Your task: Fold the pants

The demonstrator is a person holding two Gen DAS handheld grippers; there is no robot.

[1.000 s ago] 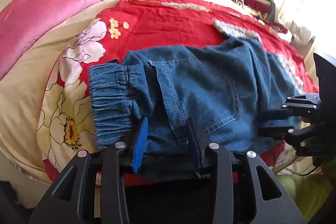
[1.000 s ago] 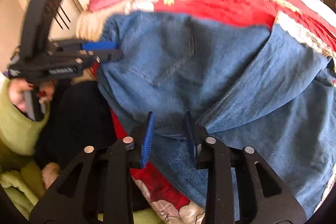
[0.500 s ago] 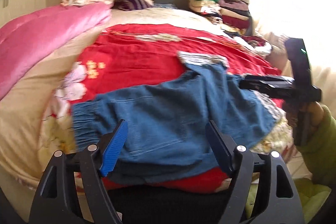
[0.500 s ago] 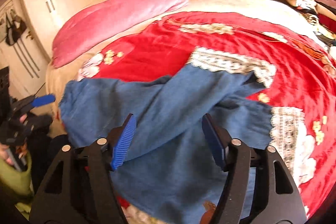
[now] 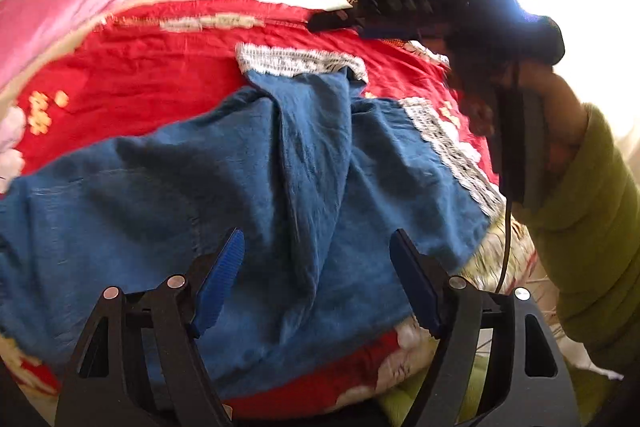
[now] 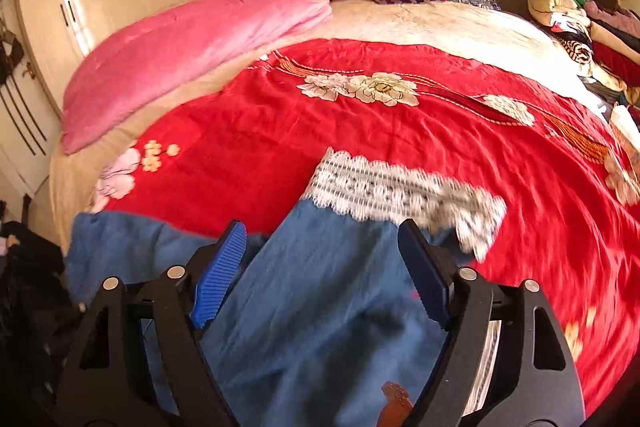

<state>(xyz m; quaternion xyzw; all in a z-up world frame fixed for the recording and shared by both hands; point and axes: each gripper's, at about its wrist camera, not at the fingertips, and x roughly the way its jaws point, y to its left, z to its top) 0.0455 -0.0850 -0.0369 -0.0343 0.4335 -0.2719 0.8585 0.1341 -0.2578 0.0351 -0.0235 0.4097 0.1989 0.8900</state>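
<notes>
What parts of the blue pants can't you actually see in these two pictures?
- Left wrist view: the pants near edge, hidden behind the left tongs; its left end cut off by the frame.
- Right wrist view: the near part, covered by the right tongs.
- Right wrist view: the lace cuff, motion-blurred.

Blue denim pants [image 5: 304, 187] with white lace-trimmed cuffs [image 6: 400, 191], lying rumpled and partly folded on the bed, one leg crossed over the other; spread directly beneath and ahead of the open fingers of both hand-held grippers.
</notes>
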